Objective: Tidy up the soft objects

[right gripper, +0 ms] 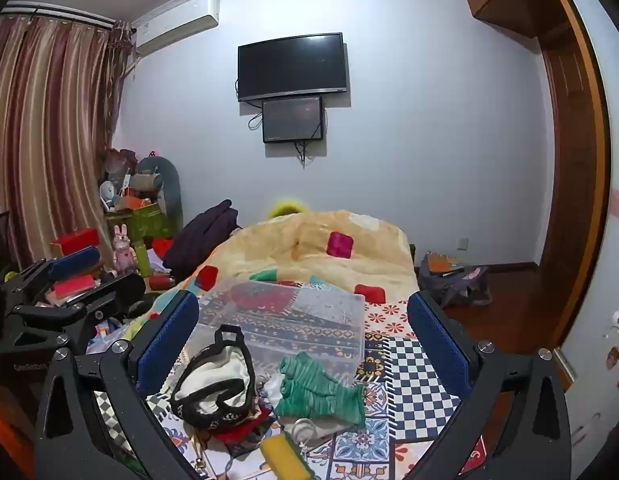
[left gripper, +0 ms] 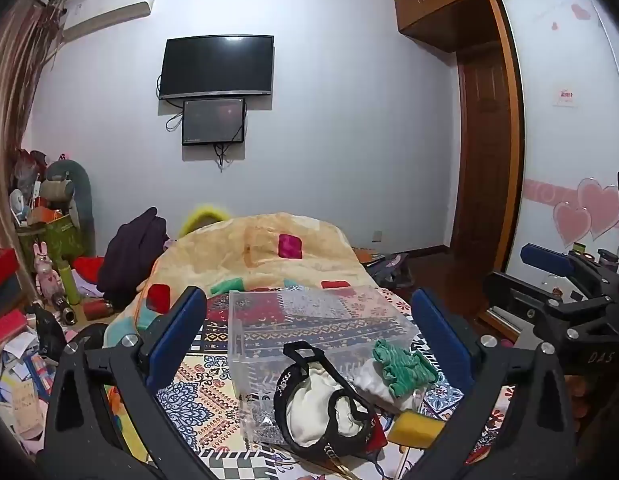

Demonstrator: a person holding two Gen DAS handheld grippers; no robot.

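Bed (right gripper: 413, 364) with a patchwork-print cover carries a small heap of soft items near its closer end. Left gripper (left gripper: 309, 320) hangs above the heap, blue-padded fingers (left gripper: 177, 324) spread wide, nothing between them. Right gripper (right gripper: 305, 324) hangs alongside it, fingers (right gripper: 437, 332) likewise wide apart and holding nothing; its black frame also shows at the right edge of the left wrist view. Clear plastic box (left gripper: 309, 320) sits on the cover just behind the heap, the bed pattern visible through its walls; whether anything lies inside it cannot be told. White cloth pouch with black trim and strap (left gripper: 321, 404) lies against the box's near side. Green knitted piece (right gripper: 317, 388), crumpled, rests beside the pouch on its right, touching the box's near corner and lying partly over a white cloth (left gripper: 373, 384). Red fabric (right gripper: 245, 428) shows under the pouch's near edge. Yellow sponge (right gripper: 281, 456) lies closest to the cameras, just in front of the heap. Metal ring (right gripper: 305, 428) sits between sponge and green piece. Beyond the box, a cream blanket with coloured patches (right gripper: 317, 240) is mounded across the bed. Dark garment (right gripper: 201, 236) is piled at the blanket's left. Television (right gripper: 291, 66) hangs on the far wall with a smaller screen (right gripper: 292, 119) directly beneath it.
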